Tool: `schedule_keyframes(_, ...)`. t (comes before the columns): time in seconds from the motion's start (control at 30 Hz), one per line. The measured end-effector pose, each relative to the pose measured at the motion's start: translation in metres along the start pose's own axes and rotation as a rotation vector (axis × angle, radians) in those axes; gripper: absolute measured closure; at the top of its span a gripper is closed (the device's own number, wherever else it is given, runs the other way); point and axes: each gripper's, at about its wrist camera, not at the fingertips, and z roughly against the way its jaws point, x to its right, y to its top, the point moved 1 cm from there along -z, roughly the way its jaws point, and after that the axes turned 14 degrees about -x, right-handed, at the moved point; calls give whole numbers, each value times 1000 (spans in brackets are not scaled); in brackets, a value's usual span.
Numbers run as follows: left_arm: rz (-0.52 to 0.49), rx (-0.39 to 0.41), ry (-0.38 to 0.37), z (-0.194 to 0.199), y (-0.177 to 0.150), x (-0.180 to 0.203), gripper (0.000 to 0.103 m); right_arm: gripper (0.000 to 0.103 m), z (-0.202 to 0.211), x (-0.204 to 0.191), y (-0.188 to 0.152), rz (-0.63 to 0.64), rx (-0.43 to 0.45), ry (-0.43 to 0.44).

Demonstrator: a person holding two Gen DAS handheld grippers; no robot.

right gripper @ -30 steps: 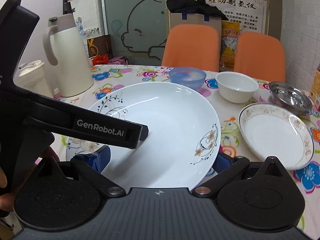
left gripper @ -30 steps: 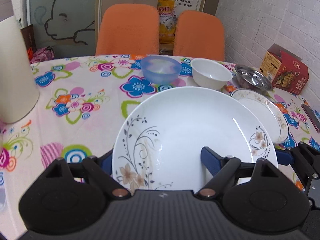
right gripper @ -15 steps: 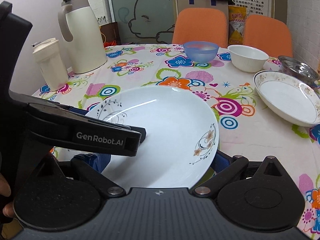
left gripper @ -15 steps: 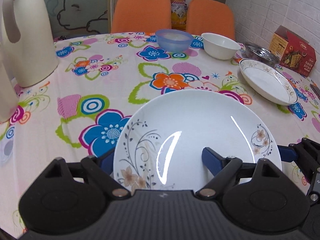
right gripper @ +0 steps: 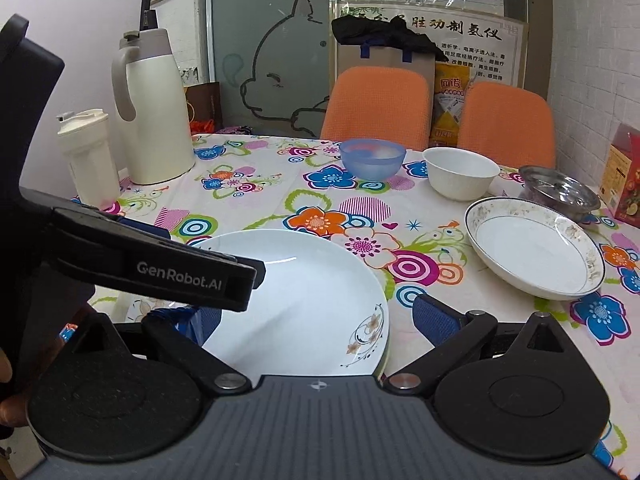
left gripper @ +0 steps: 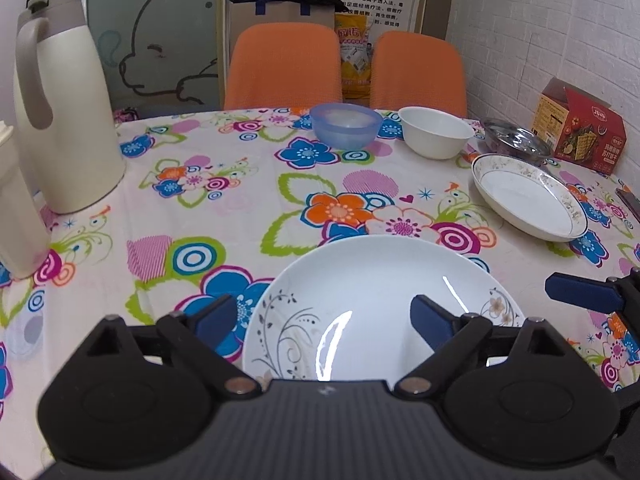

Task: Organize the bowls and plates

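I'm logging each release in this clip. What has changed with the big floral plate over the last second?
The floral plate came down from a raised, tilted hold to lie on the tablecloth. Both claws opened: the left claw and right claw now sit spread around its rim, no longer gripping. The gold-rimmed plate and three bowls stayed put.

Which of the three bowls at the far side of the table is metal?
The steel bowl, farthest right in the row, just behind the gold-rimmed plate. The blue bowl is translucent plastic and the white bowl opaque.
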Motion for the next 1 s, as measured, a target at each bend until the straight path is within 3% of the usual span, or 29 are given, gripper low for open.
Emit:
schedule_keyframes(0.13,-5,3,4,3,0,4,10,13,6,11,-8,-40,-1,3)
schedule_keyframes(0.33,-16,-3,-6,4,1,16,10,13,12,48,-25,-200,-7,11)
schedule_keyframes(0.63,-77,-30,-11,-4,12,49,9,13,16,97,-42,-308,-35,-42)
schedule_keyframes(1.0,-156,-92,-56,-42,62,92,9,13,9,177,-18,-370,-17,-134)
